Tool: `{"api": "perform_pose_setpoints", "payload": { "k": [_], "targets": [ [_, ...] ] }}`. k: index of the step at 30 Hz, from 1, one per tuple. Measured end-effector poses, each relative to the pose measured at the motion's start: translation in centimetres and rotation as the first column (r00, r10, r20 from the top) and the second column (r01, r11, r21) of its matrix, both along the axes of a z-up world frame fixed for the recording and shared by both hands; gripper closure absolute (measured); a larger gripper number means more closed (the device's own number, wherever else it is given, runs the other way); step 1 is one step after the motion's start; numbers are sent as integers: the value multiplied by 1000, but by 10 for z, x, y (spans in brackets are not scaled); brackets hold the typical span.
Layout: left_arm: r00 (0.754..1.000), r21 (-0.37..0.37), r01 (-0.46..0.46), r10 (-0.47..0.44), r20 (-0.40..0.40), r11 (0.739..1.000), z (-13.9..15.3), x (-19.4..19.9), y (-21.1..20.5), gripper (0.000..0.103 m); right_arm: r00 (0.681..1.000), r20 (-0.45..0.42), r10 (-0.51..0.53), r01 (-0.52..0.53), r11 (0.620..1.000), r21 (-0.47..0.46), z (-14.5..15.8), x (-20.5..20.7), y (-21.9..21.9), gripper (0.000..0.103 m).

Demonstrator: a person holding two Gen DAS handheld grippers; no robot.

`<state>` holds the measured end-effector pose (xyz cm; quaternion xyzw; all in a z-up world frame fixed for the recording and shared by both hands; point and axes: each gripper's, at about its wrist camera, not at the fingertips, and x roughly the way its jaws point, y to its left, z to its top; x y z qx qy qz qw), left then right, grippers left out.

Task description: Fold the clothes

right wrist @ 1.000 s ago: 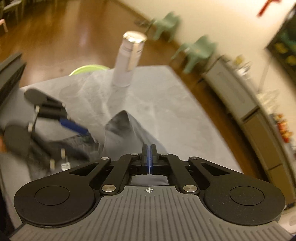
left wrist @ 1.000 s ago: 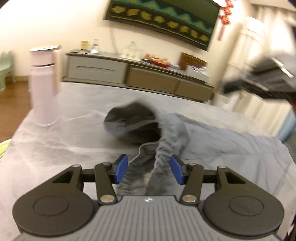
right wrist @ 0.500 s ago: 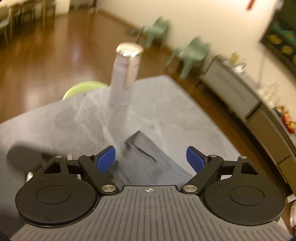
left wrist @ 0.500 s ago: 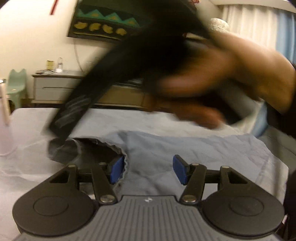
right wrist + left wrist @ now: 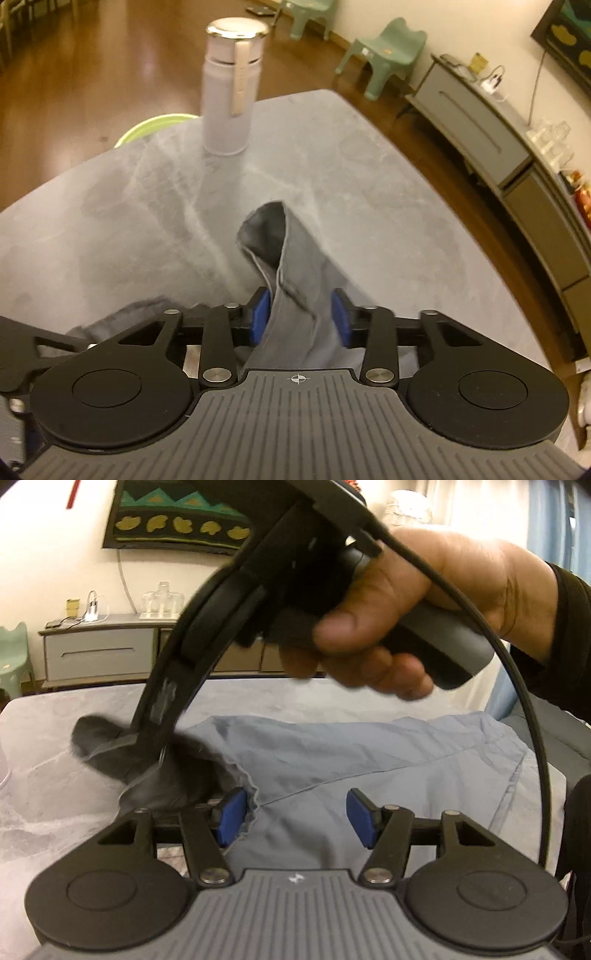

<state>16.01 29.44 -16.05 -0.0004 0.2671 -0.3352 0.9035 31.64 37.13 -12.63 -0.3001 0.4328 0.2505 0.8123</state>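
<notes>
Grey marbled table (image 5: 332, 155) carries everything; the blue-grey garment (image 5: 369, 760) lies spread across the near part of it, w/ its main body flat and wide to the right in the left wrist view and one sleeve (image 5: 295, 258) running off as a long narrow tube toward the pale bottle (image 5: 231, 92) at the far edge. That sleeve's long axis runs about in line w/ the way the right gripper (image 5: 300, 316) points, open cuff end furthest out, so the cloth to be grabbed sits directly ahead of and between the right fingers. Right jaws are closing, roughly half apart, sleeve bunched up between the blue pads (image 5: 260, 314); left pad seems at the cloth, right pad (image 5: 341, 319) close beside it, not yet a firm pinch as far as can be told. Left gripper (image 5: 297, 818) hovers over the body of the garment near the ragged hem edge, jaws a bit over half open, nothing clamped; its left pad (image 5: 229, 818) sits just by that edge. The person's right hand (image 5: 424, 609) reaches across in front of the left gripper, so right is clearly the nearer to the sleeve. Judgement: next step prob. pinch sleeve & carry it back across the body, i.e. along its own axis toward the person.
</notes>
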Motion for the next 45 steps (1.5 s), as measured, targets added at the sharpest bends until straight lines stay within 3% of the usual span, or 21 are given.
{"api": "perform_pose_setpoints", "payload": {
  "k": [4, 7, 12, 14, 17, 18, 19, 20, 23, 26, 30, 32, 35, 37, 39, 41, 42, 43, 45],
  "targets": [
    [1000, 16, -4, 4, -4, 1000, -4, 0, -5, 42, 999, -35, 37, -38, 999, -28, -4, -14, -4, 49],
    [1000, 11, -16, 16, -11, 1000, -6, 1, -4, 41, 999, -26, 24, -23, 999, 43, 6, -24, -18, 36],
    [1000, 10, 17, -17, -3, 1000, -6, -4, -10, 40, 999, -28, 33, -32, 999, 40, 6, -40, -33, 38],
    [999, 19, 35, -35, 1, 999, -7, -6, -15, 40, 1000, 11, 5, -5, 1000, -8, 2, -38, -33, 46],
    [998, 39, 57, -57, 10, 998, -8, -11, -24, 37, 996, 78, -42, 48, 997, -68, -6, -24, -27, 50],
    [998, 49, 53, -54, 14, 997, -9, -11, -25, 37, 995, 89, -54, 61, 995, -74, -9, -19, -26, 60],
    [999, 64, 38, -39, 19, 997, -9, -11, -23, 37, 993, 95, -64, 70, 996, -62, -10, -16, -27, 90],
    [999, 69, 25, -27, 20, 997, -7, -11, -17, 37, 993, 97, -74, 78, 996, -41, -10, -15, -29, 103],
    [996, -29, -75, 77, 55, 997, 7, -12, 32, 36, 988, 114, -107, 103, 994, 33, -5, -17, -42, 103],
    [968, -176, -243, 251, 22, 954, 14, -7, 87, 34, 975, 166, -148, 126, 983, 137, 19, -37, -70, 103],
    [965, -145, -263, 263, -18, 954, 9, 7, 82, 33, 957, 210, -198, 145, 959, 242, 34, -63, -97, 103],
    [972, -57, -236, 234, -38, 970, 2, 21, 58, 33, 950, 220, -220, 152, 945, 290, 38, -72, -103, 103],
    [981, -54, -179, 174, -86, 982, -5, 37, 38, 33, 942, 242, -231, 142, 932, 334, 41, -83, -106, 103],
    [971, -45, -196, 188, -146, 980, -9, 54, 35, 28, 937, 264, -228, 127, 928, 350, 45, -92, -108, 103],
    [959, -22, -216, 208, -194, 976, -13, 70, 36, 35, 933, 284, -223, 110, 924, 366, 51, -101, -110, 103],
    [947, 51, -258, 263, -182, 965, -11, 88, 36, 93, 930, 294, -219, 92, 916, 390, 57, -112, -115, 103],
    [946, 82, -276, 285, -155, 958, -8, 94, 36, 100, 931, 292, -217, 85, 910, 405, 60, -118, -118, 103],
    [943, 111, -293, 306, -127, 950, -5, 99, 36, 100, 932, 295, -213, 75, 906, 417, 62, -125, -121, 103],
    [946, 210, -322, 323, 33, 923, 12, 101, 26, 100, 929, 303, -211, 61, 898, 437, 64, -140, -125, 103]
  ]
}}
